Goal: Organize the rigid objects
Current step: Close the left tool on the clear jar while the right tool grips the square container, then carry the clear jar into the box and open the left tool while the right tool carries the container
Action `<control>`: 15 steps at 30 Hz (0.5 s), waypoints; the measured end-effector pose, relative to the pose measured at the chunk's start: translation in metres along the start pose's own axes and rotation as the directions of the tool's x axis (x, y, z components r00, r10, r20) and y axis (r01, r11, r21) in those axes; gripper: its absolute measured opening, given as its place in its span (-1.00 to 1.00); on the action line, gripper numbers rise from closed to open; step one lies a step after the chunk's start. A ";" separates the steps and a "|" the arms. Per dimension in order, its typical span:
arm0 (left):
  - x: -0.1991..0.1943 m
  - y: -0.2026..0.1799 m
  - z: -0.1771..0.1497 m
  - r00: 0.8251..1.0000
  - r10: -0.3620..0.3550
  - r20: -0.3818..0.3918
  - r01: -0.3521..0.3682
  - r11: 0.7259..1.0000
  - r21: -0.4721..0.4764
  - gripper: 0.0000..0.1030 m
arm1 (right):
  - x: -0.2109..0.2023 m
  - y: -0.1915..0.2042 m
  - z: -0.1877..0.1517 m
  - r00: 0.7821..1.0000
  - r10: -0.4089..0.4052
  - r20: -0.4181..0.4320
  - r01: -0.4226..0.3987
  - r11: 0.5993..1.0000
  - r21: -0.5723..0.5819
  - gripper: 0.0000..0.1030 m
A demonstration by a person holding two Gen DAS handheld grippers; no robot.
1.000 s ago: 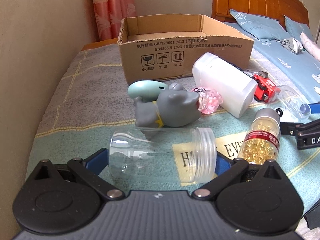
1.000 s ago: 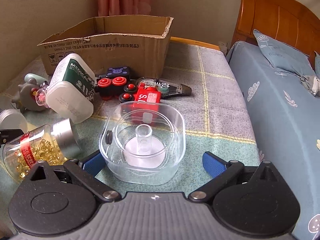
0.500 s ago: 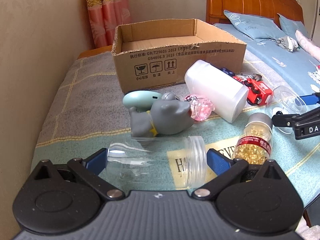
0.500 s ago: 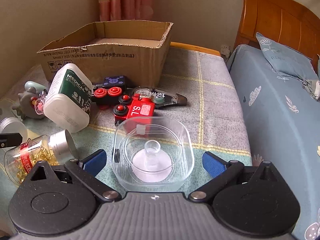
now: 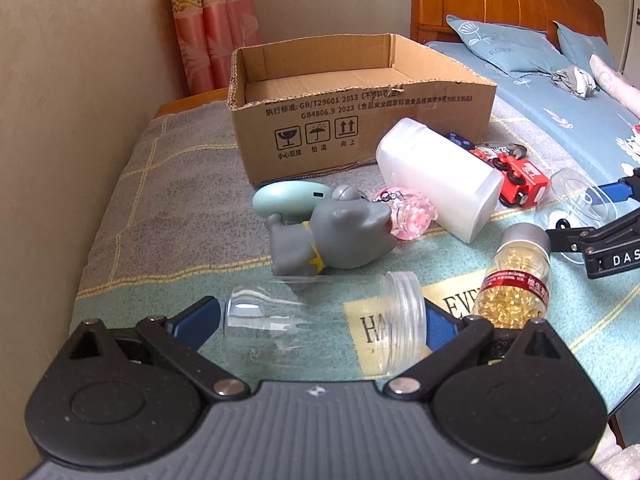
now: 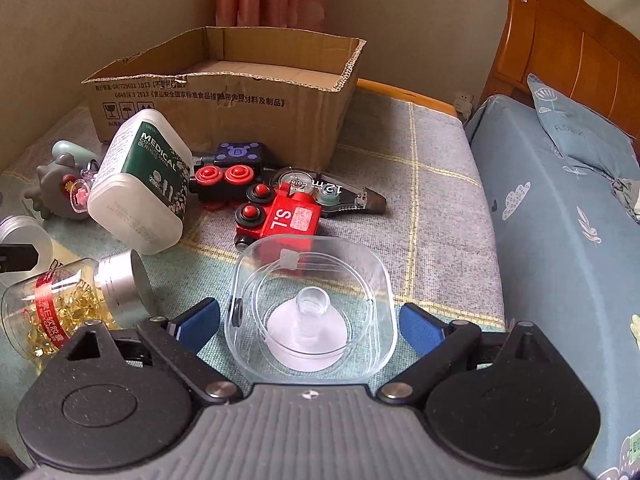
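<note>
Clear jar (image 5: 324,320) lies sideways between the left gripper (image 5: 320,320) pads, seemingly grasped. Clear square container (image 6: 310,312) sits inside the right gripper (image 6: 310,320), grip uncertain. Both near the bed's front edge; lift clear, then lower gently into the cardboard box (image 5: 360,120).

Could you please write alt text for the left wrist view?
The left gripper is shut on a clear plastic jar lying sideways, its threaded mouth to the right. Beyond it on the blanket lie a grey toy animal, a capsule bottle, a white plastic bottle and an open cardboard box. The right gripper enters at the right edge.
</note>
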State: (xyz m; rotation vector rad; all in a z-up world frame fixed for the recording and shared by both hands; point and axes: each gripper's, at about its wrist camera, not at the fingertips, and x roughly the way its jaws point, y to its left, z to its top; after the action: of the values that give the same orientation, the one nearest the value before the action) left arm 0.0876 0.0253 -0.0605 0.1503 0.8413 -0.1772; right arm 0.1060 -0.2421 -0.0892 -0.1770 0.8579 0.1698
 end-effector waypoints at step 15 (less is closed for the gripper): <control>-0.009 0.006 0.006 0.999 -0.032 -0.015 0.032 0.999 0.007 0.77 | -0.008 0.000 0.003 1.000 -0.007 -0.019 0.006 0.998 -0.059 0.56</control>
State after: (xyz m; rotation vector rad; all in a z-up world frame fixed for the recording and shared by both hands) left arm 0.0868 0.0310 -0.0494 0.1452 0.8582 -0.2094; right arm 0.1030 -0.2416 -0.0810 -0.2364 0.8714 0.1874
